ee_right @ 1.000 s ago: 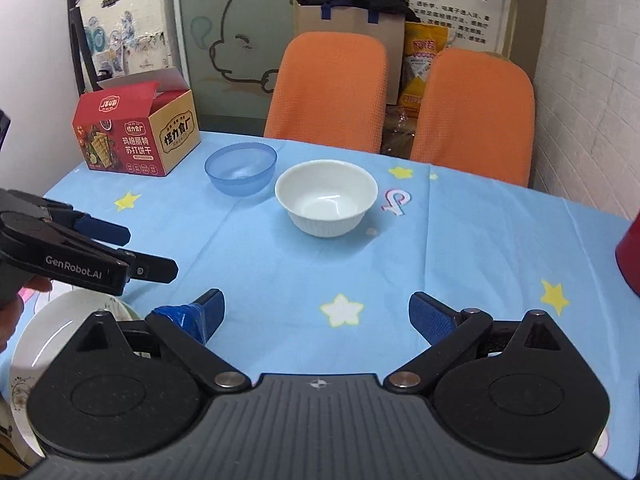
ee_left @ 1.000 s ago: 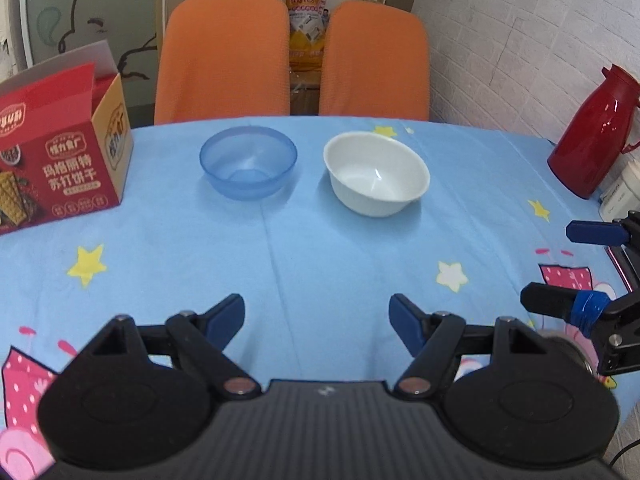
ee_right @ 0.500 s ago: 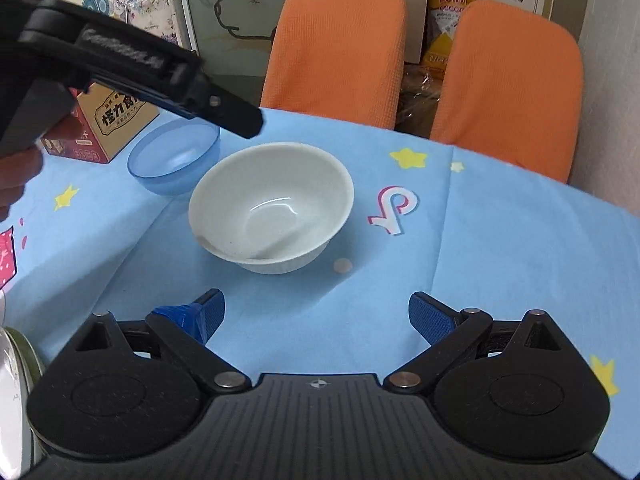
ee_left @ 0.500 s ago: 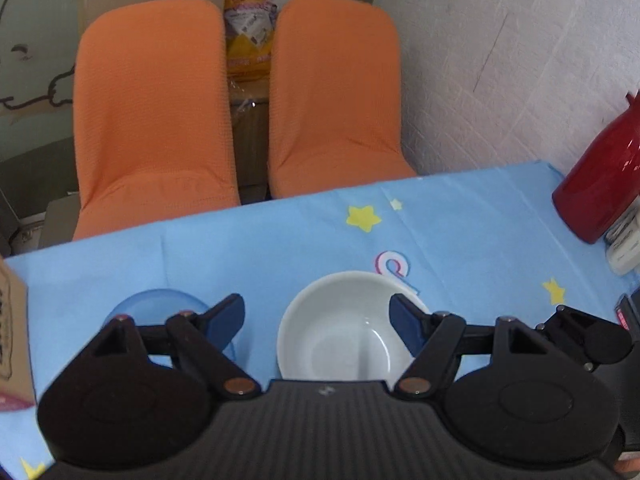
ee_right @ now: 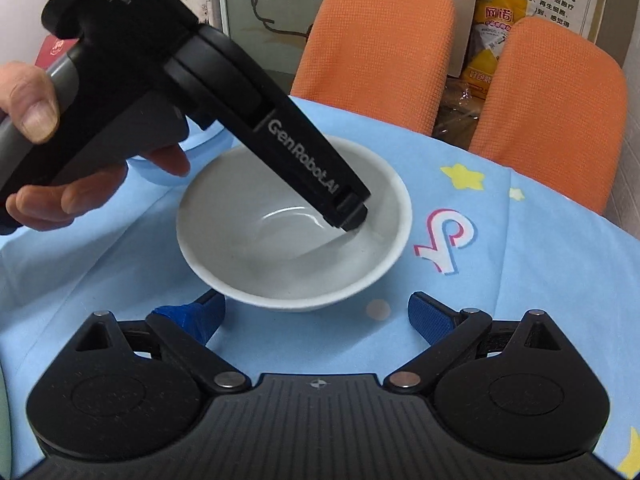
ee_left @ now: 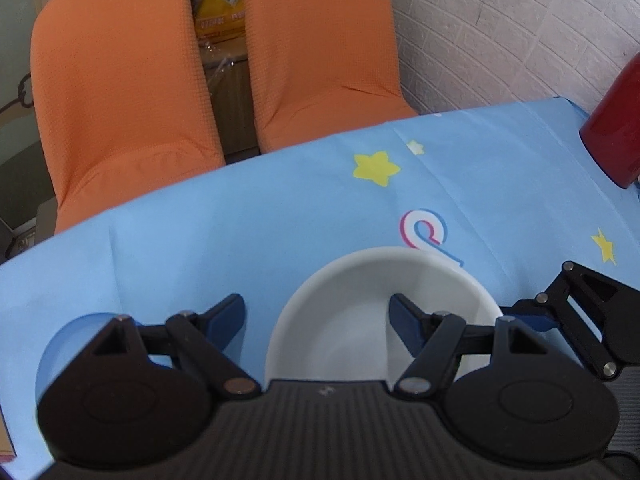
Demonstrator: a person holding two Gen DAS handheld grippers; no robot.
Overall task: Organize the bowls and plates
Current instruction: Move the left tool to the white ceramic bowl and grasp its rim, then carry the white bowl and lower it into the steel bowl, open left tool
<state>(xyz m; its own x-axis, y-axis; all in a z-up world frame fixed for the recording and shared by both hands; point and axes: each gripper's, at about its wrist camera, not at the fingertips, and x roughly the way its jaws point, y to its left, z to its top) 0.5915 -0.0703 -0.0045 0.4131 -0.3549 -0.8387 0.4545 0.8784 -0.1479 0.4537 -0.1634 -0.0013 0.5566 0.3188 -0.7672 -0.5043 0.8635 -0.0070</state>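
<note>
A white bowl (ee_left: 352, 300) (ee_right: 248, 264) stands upright on the blue star-print tablecloth (ee_left: 280, 208). My left gripper (ee_left: 316, 316) is open over it. The right finger (ee_left: 404, 320) sits inside the bowl and the left finger (ee_left: 228, 316) outside, with the bowl's left wall between them, untouched. The right wrist view shows one finger (ee_right: 346, 210) dipping into the bowl, a person's hand (ee_right: 40, 108) on the handle. My right gripper (ee_right: 316, 316) is open and empty, just short of the bowl's near wall. A blue bowl (ee_left: 68, 336) stands to the left, mostly hidden.
Two orange chairs (ee_left: 120, 80) (ee_left: 320, 40) stand behind the table's far edge, a yellow bag (ee_left: 218, 0) between them. A red thermos (ee_left: 616, 136) stands at the right by the white brick wall. A red carton (ee_right: 56, 46) peeks out behind the left gripper.
Both grippers have moved forward and down to the white bowl. The left one now straddles its rim with one finger inside. The right one has drawn close to the near wall.
</note>
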